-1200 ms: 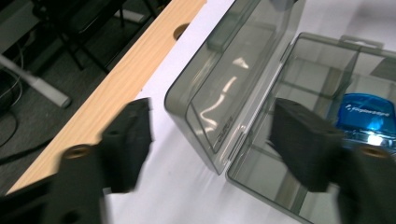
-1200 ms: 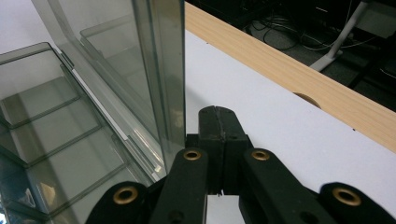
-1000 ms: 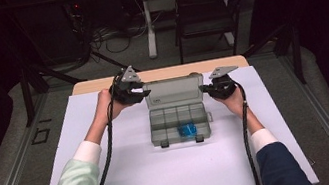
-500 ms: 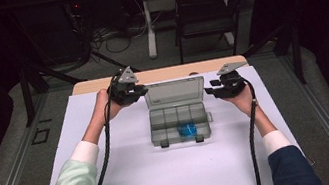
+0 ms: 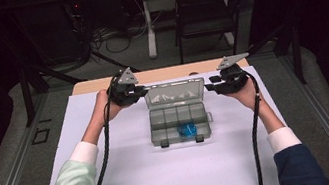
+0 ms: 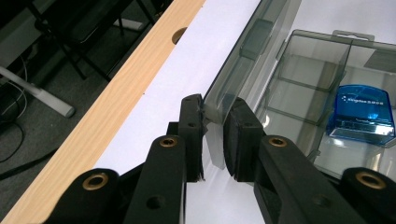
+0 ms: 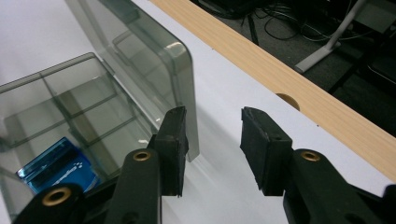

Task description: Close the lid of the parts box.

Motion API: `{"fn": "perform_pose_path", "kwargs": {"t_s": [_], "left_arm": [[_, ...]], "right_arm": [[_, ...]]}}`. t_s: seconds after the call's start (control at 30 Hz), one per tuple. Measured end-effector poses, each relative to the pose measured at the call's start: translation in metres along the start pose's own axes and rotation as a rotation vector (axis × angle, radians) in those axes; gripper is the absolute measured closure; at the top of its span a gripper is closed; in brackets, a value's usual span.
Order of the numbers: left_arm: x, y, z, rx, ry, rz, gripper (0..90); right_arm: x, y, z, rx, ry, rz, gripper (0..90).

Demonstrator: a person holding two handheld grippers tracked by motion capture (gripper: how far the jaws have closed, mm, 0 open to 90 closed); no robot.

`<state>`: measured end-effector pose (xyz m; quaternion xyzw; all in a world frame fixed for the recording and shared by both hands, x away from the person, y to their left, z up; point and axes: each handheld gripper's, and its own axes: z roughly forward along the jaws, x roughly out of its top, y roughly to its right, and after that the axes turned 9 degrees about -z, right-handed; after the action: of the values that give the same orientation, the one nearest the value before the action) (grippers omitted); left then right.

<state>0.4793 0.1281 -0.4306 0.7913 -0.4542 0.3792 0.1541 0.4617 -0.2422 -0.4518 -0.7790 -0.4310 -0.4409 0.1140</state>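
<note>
Two grippers flank the clear compartment box that sits open near the middle of my white desk, its lid standing up at the far side. My left gripper is at the lid's left corner; in the left gripper view its jaws are clenched on the edge of that lid, the corner pinched between the two pads. My right gripper hangs just off the lid's right corner. In the right gripper view its jaws are released: the lid's rounded corner stands just beside the left pad and the gap between the pads holds nothing. Those jaws have just been closing a little, with nothing between them. A small blue case lies in a front compartment of the box, right of centre in the high view. The desk's wooden edge with its cable hole runs behind the lid.
</note>
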Motion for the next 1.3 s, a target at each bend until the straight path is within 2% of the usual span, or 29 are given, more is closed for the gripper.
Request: {"fn": "perform_pose_path", "kwargs": {"t_s": [0.17, 0.3, 0.4, 0.5, 0.73, 0.77, 0.8, 0.83, 0.87, 0.93, 1.0, 1.03, 1.07, 1.13, 1.2, 1.3], "left_arm": [[0.001, 0.001, 0.0, 0.006, -0.004, 0.005, 78.3], [0.0, 0.0, 0.001, 0.001, -0.001, 0.0, 78.3], [0.0, 0.0, 0.0, -0.01, 0.005, -0.008, 78.5], [-0.002, 0.002, -0.001, -0.012, 0.004, -0.012, 78.7], [-0.006, 0.007, -0.004, -0.02, 0.011, -0.023, 78.3], [-0.005, 0.007, -0.004, -0.021, 0.009, -0.02, 76.5], [-0.004, 0.008, -0.005, -0.022, 0.009, -0.027, 70.3], [-0.003, 0.008, -0.007, -0.027, 0.017, -0.033, 60.3], [-0.001, 0.008, -0.01, -0.049, 0.035, -0.044, 51.4], [0.005, 0.008, -0.019, -0.06, 0.084, -0.061, 49.5], [0.012, 0.009, -0.026, -0.041, 0.101, -0.079, 52.0], [0.016, 0.009, -0.028, -0.014, 0.104, -0.092, 56.9], [0.019, 0.01, -0.028, 0.01, 0.097, -0.094, 67.0], [0.024, 0.01, -0.025, 0.049, 0.065, -0.104, 75.7], [0.025, 0.011, -0.02, 0.06, 0.04, -0.112, 81.9], [0.024, 0.012, -0.015, 0.045, 0.024, -0.117, 85.3]], "right_arm": [[0.009, -0.006, -0.005, 0.01, 0.007, -0.038, 59.5], [0.018, -0.008, 0.0, -0.008, 0.003, -0.043, 65.1], [0.022, -0.009, 0.005, 0.011, 0.018, -0.037, 69.5], [0.025, -0.012, 0.008, 0.015, 0.011, -0.048, 73.8], [0.025, -0.021, 0.003, -0.003, -0.009, -0.084, 74.9], [0.025, -0.022, 0.003, -0.006, -0.009, -0.091, 74.9], [0.025, -0.022, 0.003, -0.006, -0.011, -0.093, 75.2], [0.025, -0.023, 0.002, -0.008, -0.011, -0.092, 75.5], [0.025, -0.023, 0.002, -0.012, -0.013, -0.093, 75.6], [0.025, -0.023, 0.002, -0.015, -0.012, -0.095, 75.8], [0.025, -0.023, 0.002, -0.015, -0.01, -0.095, 75.9], [0.025, -0.024, 0.002, -0.017, -0.01, -0.099, 76.0], [0.024, -0.024, 0.002, -0.019, -0.011, -0.102, 76.1], [0.023, -0.025, 0.001, -0.022, -0.012, -0.099, 76.5], [0.023, -0.026, -0.001, -0.027, -0.014, -0.1, 77.1], [0.021, -0.028, -0.002, -0.032, -0.008, -0.105, 77.4]]}}
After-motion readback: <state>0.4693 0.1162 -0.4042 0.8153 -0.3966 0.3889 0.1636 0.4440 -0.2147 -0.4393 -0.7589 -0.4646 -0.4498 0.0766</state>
